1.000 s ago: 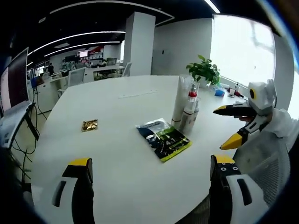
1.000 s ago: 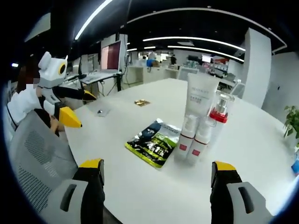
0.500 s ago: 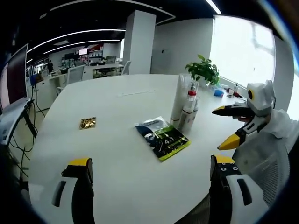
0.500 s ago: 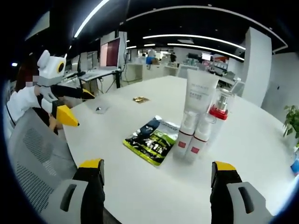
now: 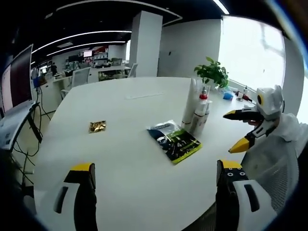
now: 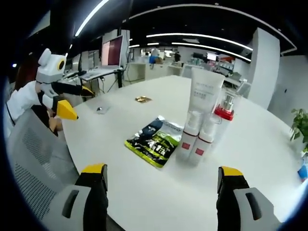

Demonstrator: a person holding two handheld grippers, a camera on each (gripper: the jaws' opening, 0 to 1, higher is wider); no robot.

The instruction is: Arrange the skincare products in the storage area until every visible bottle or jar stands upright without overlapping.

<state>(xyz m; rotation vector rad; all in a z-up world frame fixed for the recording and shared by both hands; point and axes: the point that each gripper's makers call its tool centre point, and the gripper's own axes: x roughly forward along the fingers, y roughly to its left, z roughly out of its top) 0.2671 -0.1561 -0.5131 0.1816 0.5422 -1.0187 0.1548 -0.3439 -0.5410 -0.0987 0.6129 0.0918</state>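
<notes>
Skincare bottles point(image 6: 204, 127) clustered upright mid-tabletop point(image 6: 144, 192), beside green packet point(image 6: 151, 139); long axes vertical; right gripper point(image 6: 163, 190) nearer, cluster dead ahead; left gripper point(image 5: 154, 190) farther, cluster ahead-right; both grippers' jaws apart, empty.

In the left gripper view the bottles point(image 5: 198, 113) overlap one another, so their count is unclear. The print on the green packet point(image 6: 153, 142) and the tall tube point(image 6: 204, 96) is too small to read. The small gold packet point(image 5: 97, 126) is blurred.

Green packet point(image 6: 151, 143) beside bottles point(image 6: 197, 139) (touching?)
</notes>
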